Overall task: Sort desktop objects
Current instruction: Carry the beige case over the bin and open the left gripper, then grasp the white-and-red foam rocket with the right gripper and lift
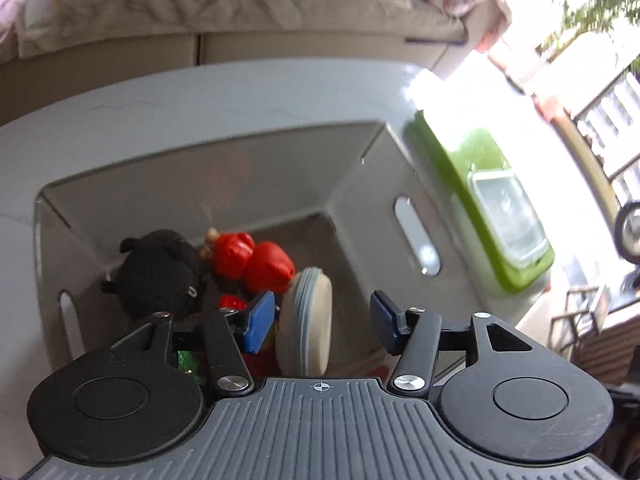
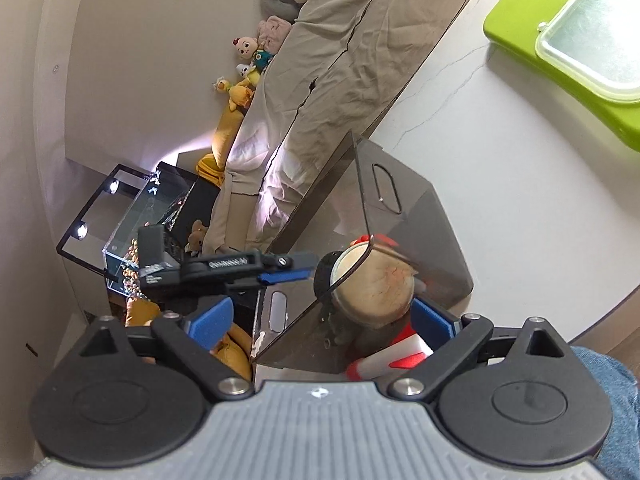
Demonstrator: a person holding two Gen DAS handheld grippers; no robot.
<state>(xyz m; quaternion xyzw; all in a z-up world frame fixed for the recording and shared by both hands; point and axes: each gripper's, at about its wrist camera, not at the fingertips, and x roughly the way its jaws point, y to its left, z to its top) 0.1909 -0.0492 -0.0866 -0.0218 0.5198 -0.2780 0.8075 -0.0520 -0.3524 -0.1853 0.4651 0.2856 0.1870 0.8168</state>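
The left claw (image 1: 322, 320) hangs over the open top of a smoky grey bin (image 1: 352, 168), its blue pads spread wide with nothing between them. Inside the bin, a round cream-and-grey disc (image 1: 306, 320) stands on edge just beyond the left pad (image 1: 260, 320), close to it, though contact cannot be judged. Toward the bin's far left corner lies a black plush toy (image 1: 160, 276), and red toy pieces (image 1: 252, 260) sit between the plush and the disc. A scrap of something green (image 1: 188, 364) shows at the bin's near wall, under the claw's linkage; what it is cannot be told.

The bin stands on a pale, marble-veined bench (image 1: 200, 100). Beside the bin's slotted end wall rests a lime-green tray (image 1: 448, 168) carrying a clear lidded container (image 1: 508, 216).

From the right wrist camera, the right claw (image 2: 324, 320) is also spread wide and empty, poised at a near corner of the same bin (image 2: 424, 216). Through the tinted wall the disc (image 2: 376, 284) shows its flat face, and a red-and-white object (image 2: 384, 360) lies by the right pad (image 2: 434, 324). The left claw (image 2: 280, 274) reaches in from the bin's far side. Beyond the bench, a beige-covered bed (image 2: 340, 60) is lined with plush toys (image 2: 256, 56).
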